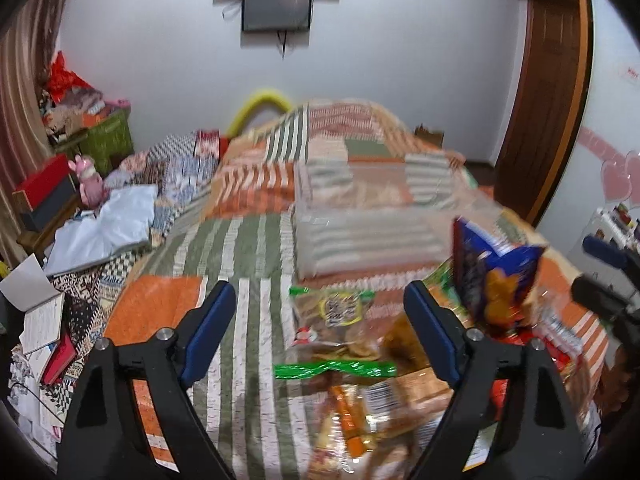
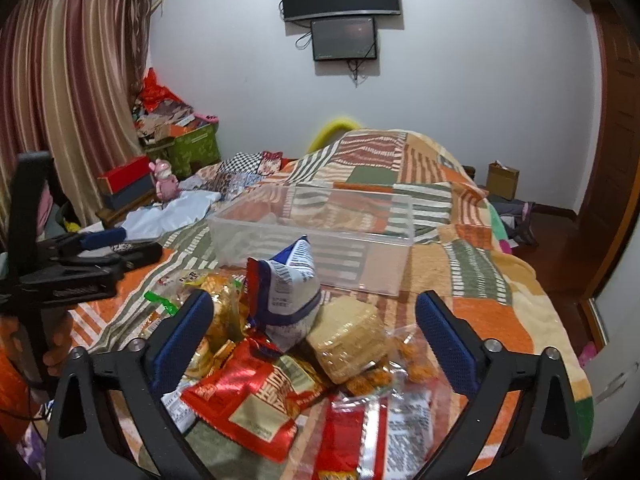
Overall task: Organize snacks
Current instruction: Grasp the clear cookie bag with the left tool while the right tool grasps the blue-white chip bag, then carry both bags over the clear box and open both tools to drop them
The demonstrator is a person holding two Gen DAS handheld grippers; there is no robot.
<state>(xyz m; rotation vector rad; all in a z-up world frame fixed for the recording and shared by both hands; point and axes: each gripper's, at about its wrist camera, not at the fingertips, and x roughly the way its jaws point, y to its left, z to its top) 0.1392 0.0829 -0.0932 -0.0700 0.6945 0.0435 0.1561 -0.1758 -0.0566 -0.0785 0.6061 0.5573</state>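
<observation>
1. Left gripper (image 1: 316,320): jaws wide apart, holding nothing, over the near end of the snack pile (image 1: 360,360) on the quilt (image 1: 240,248).
2. Right gripper (image 2: 314,322): jaws wide apart, nothing held, pile between and below the fingers.
3. Pile sits on the bed's near end: blue-white bag (image 2: 290,288) upright in the middle, wafer pack (image 2: 348,338) touching its right side, red bag (image 2: 248,396) in front.
4. Clear bin (image 2: 316,236) just behind the pile; looks empty.
5. Left view is motion-blurred.
</observation>
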